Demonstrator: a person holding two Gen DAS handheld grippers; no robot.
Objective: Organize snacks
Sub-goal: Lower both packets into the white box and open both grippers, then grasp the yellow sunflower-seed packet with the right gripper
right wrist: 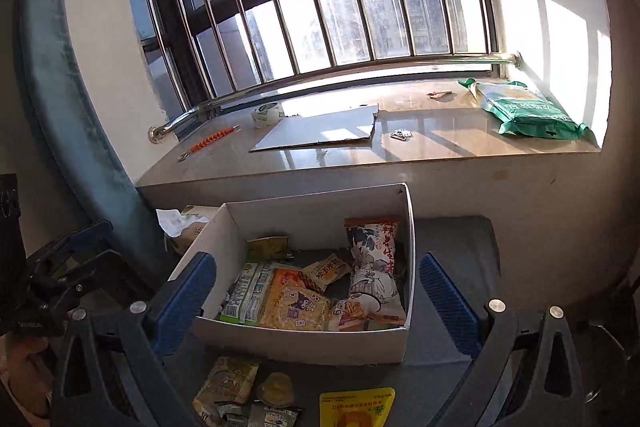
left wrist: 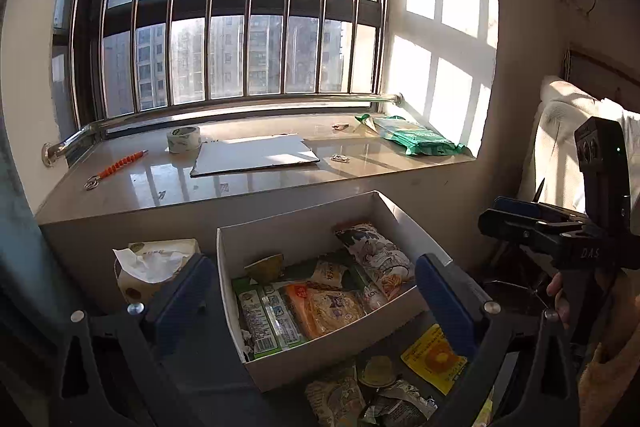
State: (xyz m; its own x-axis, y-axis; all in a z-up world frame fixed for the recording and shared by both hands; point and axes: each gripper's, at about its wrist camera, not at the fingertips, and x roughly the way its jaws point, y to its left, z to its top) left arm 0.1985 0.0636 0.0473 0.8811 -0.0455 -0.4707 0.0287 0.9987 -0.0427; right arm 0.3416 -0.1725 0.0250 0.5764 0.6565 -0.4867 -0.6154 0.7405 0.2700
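A white cardboard box (left wrist: 304, 223) (right wrist: 308, 207) stands on a grey surface below the window sill and holds several snack packets, among them an orange packet (left wrist: 324, 311) (right wrist: 294, 307) and a white cartoon-print bag (left wrist: 376, 259) (right wrist: 372, 267). Loose snacks lie in front of the box, including a yellow packet (left wrist: 434, 357) (right wrist: 356, 407). My left gripper (left wrist: 316, 291) is open and empty above the box. My right gripper (right wrist: 320, 291) is open and empty above the box; it also shows at the right of the left wrist view (left wrist: 516, 215).
A tissue box (left wrist: 152, 267) (right wrist: 188, 227) stands left of the white box. On the sill lie a tape roll (left wrist: 183, 139), a cardboard sheet (left wrist: 256, 155), an orange tool (left wrist: 120, 163) and a green bag (left wrist: 416, 139). A barred window is behind.
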